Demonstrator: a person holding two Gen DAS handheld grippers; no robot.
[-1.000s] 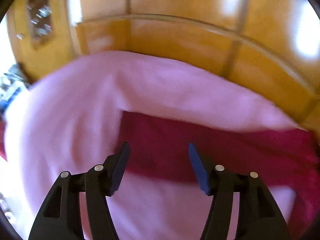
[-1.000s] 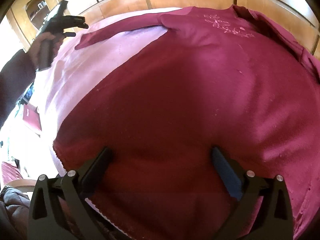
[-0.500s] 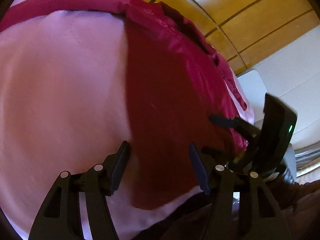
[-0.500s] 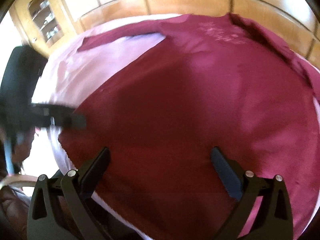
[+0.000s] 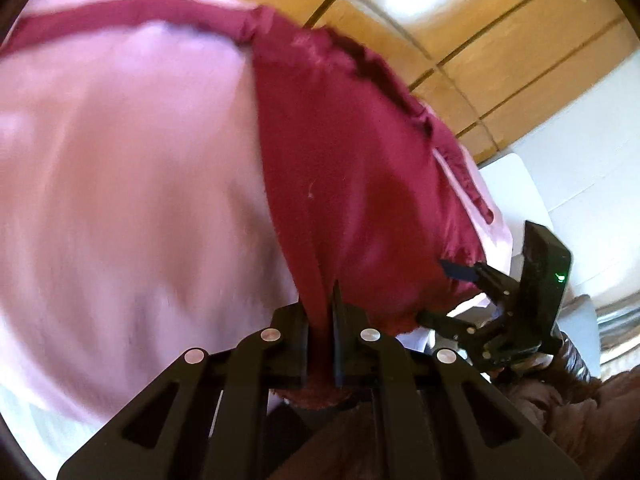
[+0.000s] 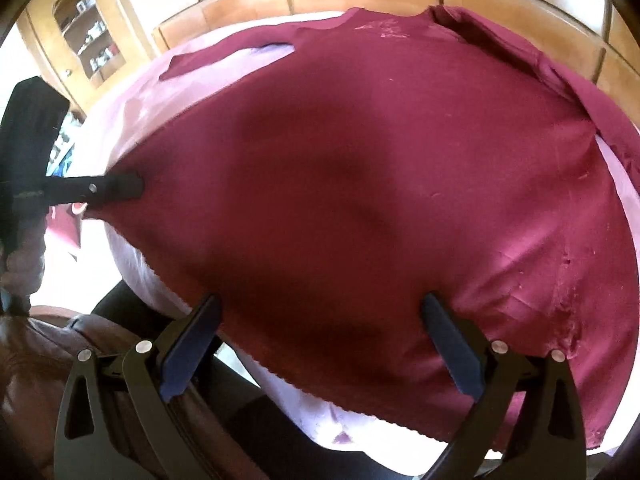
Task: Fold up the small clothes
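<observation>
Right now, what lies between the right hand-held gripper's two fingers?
Only the maroon top's hem stretch, unpinched; the right hand-held gripper stands open over it, seen in the right wrist view.

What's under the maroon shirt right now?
A pink cloth lies under the maroon shirt, showing around its edges. Whatever supports the cloth is covered and cannot be seen.

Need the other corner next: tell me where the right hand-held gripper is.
The right hand-held gripper hangs open over the sweater's near hem; the left hand-held gripper pinches the hem's left corner.
</observation>
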